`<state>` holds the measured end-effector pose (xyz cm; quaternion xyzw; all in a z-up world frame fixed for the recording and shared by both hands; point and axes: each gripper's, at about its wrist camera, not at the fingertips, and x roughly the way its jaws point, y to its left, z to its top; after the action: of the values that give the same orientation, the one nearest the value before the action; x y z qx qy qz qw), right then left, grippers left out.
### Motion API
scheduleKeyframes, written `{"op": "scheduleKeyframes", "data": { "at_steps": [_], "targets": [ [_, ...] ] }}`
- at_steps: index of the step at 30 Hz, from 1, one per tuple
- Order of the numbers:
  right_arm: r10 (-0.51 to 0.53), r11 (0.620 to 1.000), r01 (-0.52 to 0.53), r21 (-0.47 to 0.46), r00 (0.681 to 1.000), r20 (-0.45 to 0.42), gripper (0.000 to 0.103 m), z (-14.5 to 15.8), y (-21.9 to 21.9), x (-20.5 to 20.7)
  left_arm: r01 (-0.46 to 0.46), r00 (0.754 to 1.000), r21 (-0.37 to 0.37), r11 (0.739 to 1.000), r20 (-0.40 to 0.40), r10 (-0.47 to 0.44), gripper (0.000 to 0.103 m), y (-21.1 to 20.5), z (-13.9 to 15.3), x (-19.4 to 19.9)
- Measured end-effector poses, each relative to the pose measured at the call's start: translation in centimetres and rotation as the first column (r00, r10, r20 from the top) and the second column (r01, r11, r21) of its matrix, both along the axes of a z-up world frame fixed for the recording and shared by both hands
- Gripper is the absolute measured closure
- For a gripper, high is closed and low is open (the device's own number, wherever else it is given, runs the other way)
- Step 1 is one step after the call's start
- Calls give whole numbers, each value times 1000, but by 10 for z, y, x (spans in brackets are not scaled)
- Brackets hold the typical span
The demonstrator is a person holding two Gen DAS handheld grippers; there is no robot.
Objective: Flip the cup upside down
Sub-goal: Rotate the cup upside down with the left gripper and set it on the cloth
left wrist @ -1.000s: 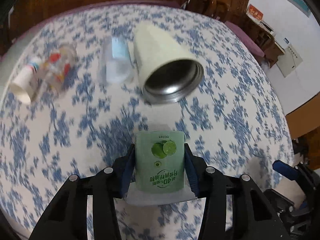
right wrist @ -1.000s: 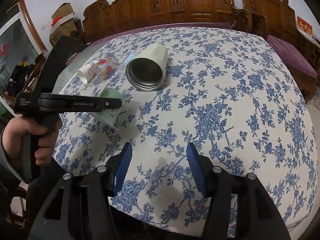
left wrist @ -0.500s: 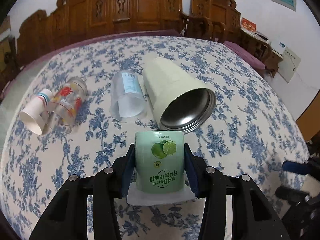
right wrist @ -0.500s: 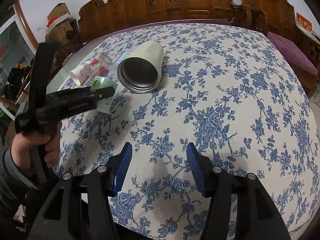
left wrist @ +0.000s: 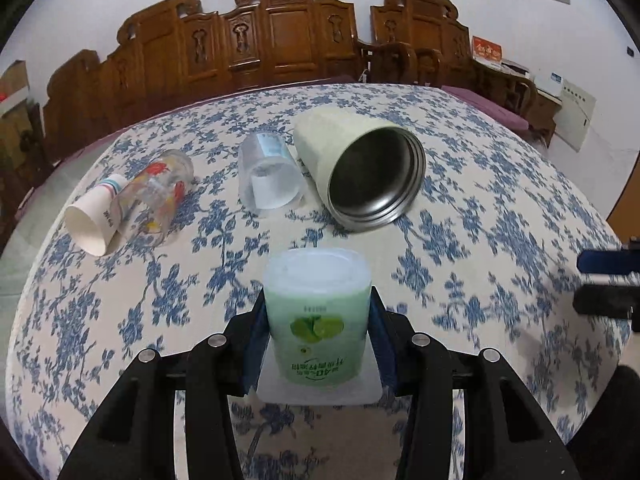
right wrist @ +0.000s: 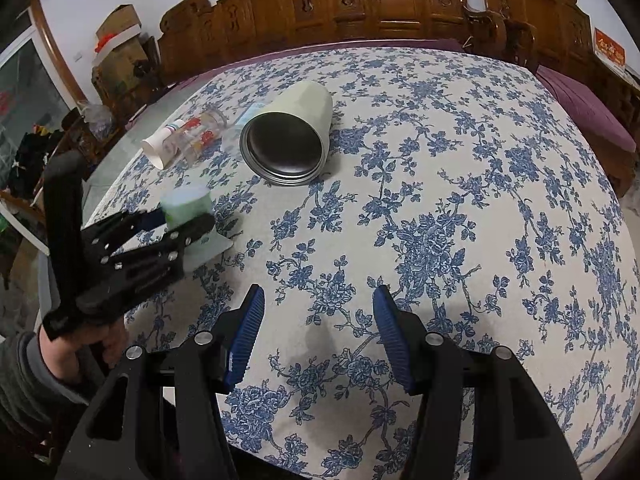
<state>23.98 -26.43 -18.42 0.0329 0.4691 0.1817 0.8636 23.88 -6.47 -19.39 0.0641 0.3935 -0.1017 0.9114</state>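
Both left tongs pads pinch the inverted green cup.

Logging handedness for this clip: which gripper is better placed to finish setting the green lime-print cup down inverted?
Left. The left gripper is shut on the green lime-print cup, its print upside down, wide rim down by the floral tablecloth. The right gripper is open, holds nothing and is off to the side.

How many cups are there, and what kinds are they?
Green cup, in the left gripper: 1
Metal cup: 1
Clear plastic cup: 1
Printed glass: 1
Paper cup: 1
Total: 5
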Motion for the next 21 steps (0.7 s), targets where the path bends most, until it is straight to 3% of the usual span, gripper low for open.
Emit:
{"op": "scheduleKeyframes", "data": {
  "at_steps": [10, 12, 19, 21],
  "targets": [
    [6, 1000, -6, -1, 1000, 8, 44, 4, 10, -4, -35, 999, -21, 999, -25, 34, 58, 11, -3, -13],
    [5, 1000, -5, -2, 1000, 14, 44, 7, 11, -6, -46, 999, -24, 999, -24, 46, 48, 14, 2, -16],
    [-5, 1000, 5, 10, 999, 54, 44, 24, 17, -14, -67, 998, -47, 997, 12, 68, 29, 29, 32, -38],
    [-4, 1000, 3, 13, 998, 68, 44, 28, 21, -17, -79, 997, -41, 996, 18, 80, 19, 33, 40, -43]
  ]
}}
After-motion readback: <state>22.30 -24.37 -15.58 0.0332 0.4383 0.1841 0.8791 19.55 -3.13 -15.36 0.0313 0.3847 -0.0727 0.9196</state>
